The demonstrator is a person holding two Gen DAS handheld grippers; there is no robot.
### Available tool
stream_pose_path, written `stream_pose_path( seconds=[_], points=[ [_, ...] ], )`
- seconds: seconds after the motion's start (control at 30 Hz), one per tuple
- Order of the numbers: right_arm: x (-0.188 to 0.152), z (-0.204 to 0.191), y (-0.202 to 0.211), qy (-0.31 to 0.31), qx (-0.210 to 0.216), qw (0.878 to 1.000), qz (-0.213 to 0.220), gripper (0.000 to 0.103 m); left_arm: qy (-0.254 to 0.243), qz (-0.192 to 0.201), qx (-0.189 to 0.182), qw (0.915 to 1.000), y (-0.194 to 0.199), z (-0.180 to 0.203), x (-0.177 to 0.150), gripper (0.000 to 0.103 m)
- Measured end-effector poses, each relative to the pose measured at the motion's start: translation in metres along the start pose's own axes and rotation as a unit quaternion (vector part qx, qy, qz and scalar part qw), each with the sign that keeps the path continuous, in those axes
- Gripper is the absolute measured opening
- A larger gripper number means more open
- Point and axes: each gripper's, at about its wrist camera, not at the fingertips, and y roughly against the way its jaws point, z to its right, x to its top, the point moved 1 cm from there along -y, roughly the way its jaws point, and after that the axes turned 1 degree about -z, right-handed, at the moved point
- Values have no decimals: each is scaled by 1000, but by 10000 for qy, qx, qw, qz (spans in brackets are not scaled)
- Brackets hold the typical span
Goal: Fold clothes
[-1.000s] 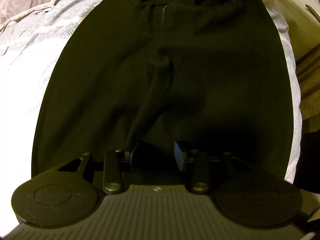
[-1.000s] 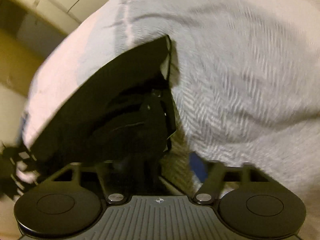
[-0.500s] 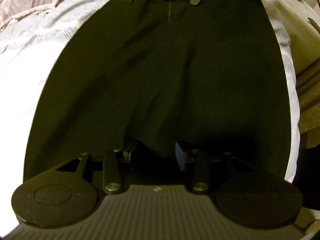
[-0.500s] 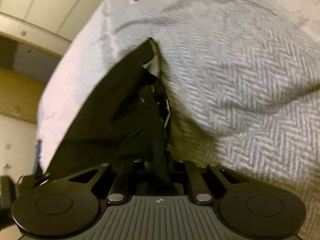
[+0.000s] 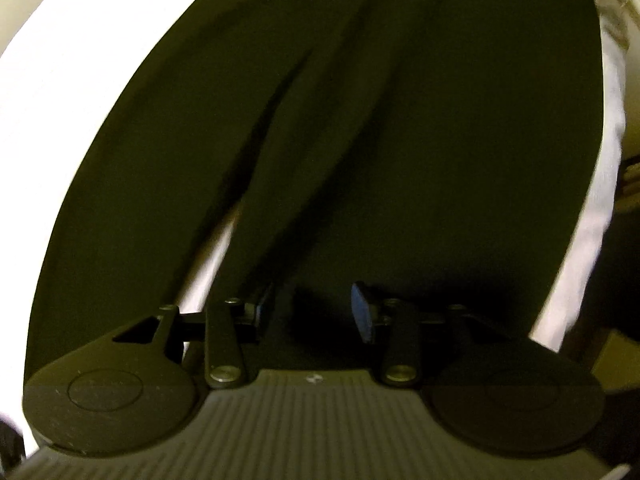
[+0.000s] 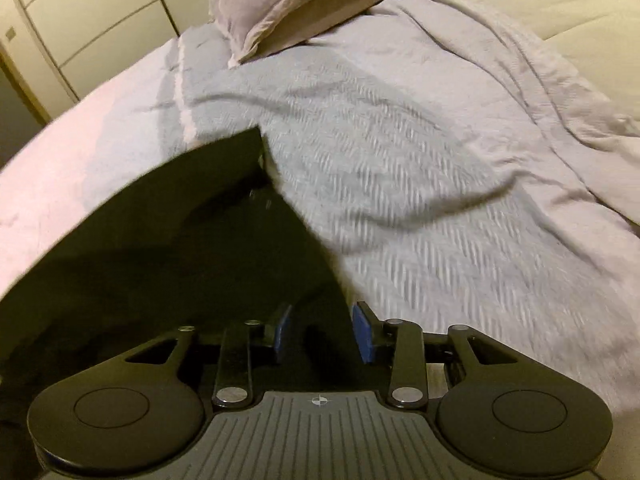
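While both tongs gape, black trousers (image 5: pixel 380 128) seemingly lie between.

The right gripper (image 6: pixel 322 332) is holding its blue pads (image 6: pixel 365 334) apart over black trousers (image 6: pixel 160 240) lying on a grey bedspread (image 6: pixel 420 184), pillow (image 6: pixel 288 4) beyond.

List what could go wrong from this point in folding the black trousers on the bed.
1. The right gripper stands open at the edge of the black trousers; closing now may pinch only one layer or catch the grey blanket.
2. The left gripper is open over the dark cloth, where creases run; folding may trap them.
3. Both views are blurred, so aim may be off.
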Motion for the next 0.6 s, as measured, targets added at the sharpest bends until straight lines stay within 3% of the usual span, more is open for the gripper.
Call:
stream_pose_path(
  seconds=[0.17,0.6],
  points=[
    [-44,-38,7,338,-131,9976,-593,37,118,-189,202,9995,4,-5,-82,45],
    [-125,-184,7,614,-153,9899,-1266,37,302,-417,329,9981,-7,-27,-274,53]
  ],
)
